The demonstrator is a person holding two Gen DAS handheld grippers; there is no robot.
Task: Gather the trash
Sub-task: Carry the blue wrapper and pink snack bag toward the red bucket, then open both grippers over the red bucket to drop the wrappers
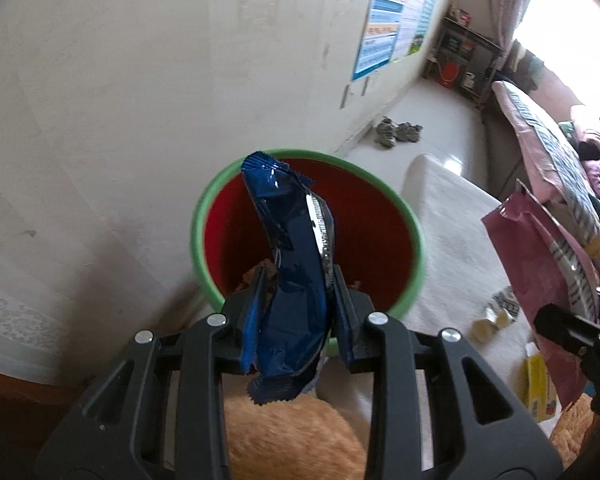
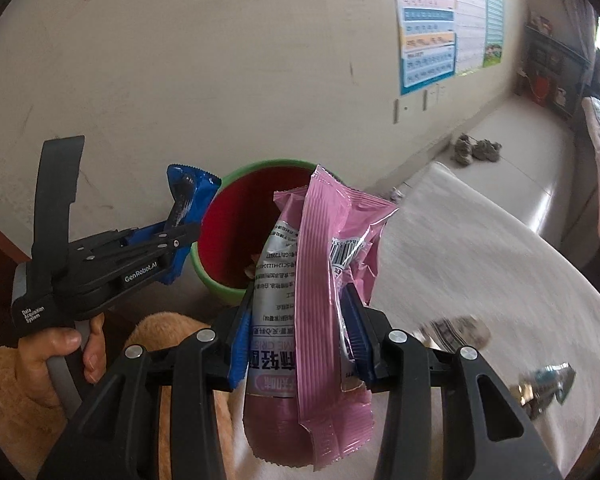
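**Grippers carry wrappers to the bin**

Left gripper (image 1: 296, 280) is clamped on a blue wrapper (image 1: 288, 240) above the near rim of the bin (image 1: 412, 236). Right gripper (image 2: 296, 300) pinches a pink wrapper (image 2: 320, 240) just beside the bin, over the table (image 2: 480, 260).

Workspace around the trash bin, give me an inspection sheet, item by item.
Surface: white cloth-covered table, partly bare.
Job's things: red bin with green rim by the wall; blue wrapper; pink wrapper.
Clutter: small scraps and a yellow packet on the cloth.
Grippers: left gripper shut on the blue wrapper before the bin; right gripper shut on the pink wrapper.
Cables: nothing seen.
Surroundings: wall posters, shoes on the floor, shelf, bedding.
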